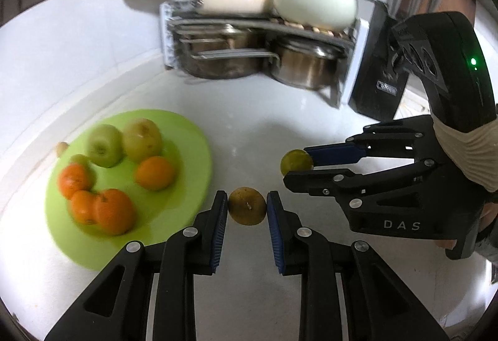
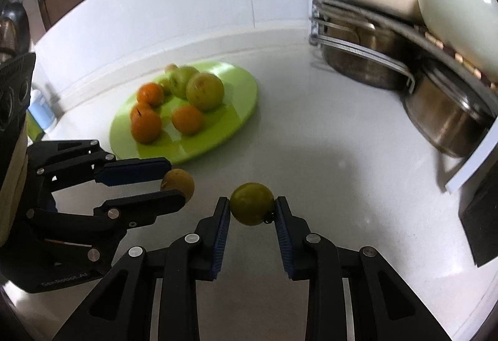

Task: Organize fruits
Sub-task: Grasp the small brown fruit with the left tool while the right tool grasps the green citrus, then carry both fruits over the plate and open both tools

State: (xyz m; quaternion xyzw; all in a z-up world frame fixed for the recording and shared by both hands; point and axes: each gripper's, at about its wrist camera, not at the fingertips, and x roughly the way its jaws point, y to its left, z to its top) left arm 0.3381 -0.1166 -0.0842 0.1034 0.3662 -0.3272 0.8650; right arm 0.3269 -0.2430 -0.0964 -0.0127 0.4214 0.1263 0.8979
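A green plate (image 1: 186, 135) (image 2: 239, 92) on the white counter holds several oranges (image 1: 113, 210) (image 2: 145, 124) and green apples (image 1: 141, 138) (image 2: 204, 91). My left gripper (image 1: 247, 205) is shut on a brownish-yellow fruit (image 1: 247, 206), just right of the plate's near edge; it shows in the right wrist view (image 2: 178, 183) too. My right gripper (image 2: 252, 207) is shut on a green-yellow fruit (image 2: 252, 203), which also shows in the left wrist view (image 1: 295, 162), to the right of the left gripper.
A metal rack (image 1: 249, 39) (image 2: 358, 39) with steel pots and cream cookware stands at the back of the counter. A black box (image 1: 378, 85) stands right of it. A small object (image 1: 61, 148) lies behind the plate near the wall.
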